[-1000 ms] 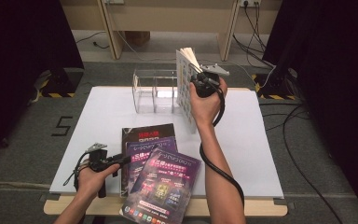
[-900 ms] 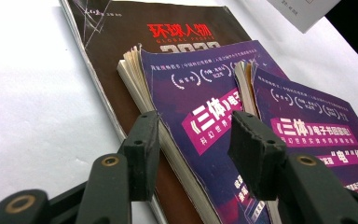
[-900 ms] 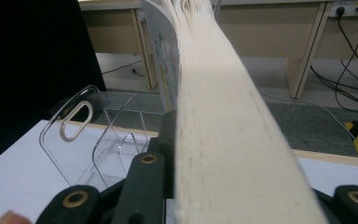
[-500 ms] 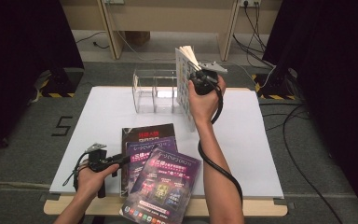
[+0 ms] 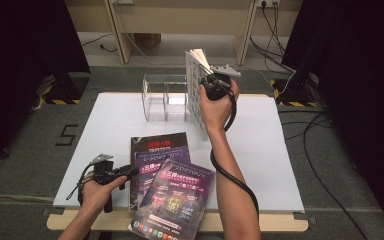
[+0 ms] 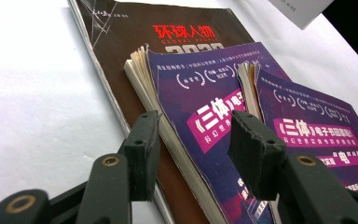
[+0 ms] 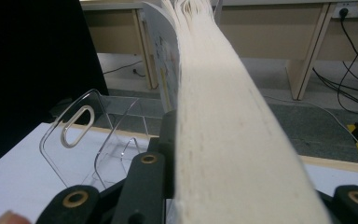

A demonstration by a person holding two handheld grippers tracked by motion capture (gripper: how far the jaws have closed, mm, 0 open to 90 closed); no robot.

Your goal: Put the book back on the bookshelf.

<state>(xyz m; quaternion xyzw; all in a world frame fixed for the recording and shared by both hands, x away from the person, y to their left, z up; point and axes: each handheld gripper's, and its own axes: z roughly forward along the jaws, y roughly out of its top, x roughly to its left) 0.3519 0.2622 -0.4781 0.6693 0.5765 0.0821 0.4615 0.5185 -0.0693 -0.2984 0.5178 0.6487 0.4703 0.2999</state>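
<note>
My right gripper (image 5: 206, 75) is raised over the far side of the white table (image 5: 280, 150) and is shut on a thick white-covered book (image 5: 194, 97), which it holds upright beside a clear acrylic rack (image 5: 164, 97). In the right gripper view the book's cream page edge (image 7: 223, 116) runs between the jaws and the rack (image 7: 91, 140) stands to the left. My left gripper (image 5: 132, 171) rests low at the near left, open. Its jaws point at the edge of a purple book (image 6: 200, 107), which lies on a brown magazine (image 6: 135, 28). A second purple book (image 6: 317, 135) overlaps them.
The three stacked publications (image 5: 172, 180) lie at the near edge, and the front one overhangs it. A black cable (image 5: 235, 175) trails along the person's right forearm. Beyond the table are wooden desk legs (image 5: 117, 30) and floor cables.
</note>
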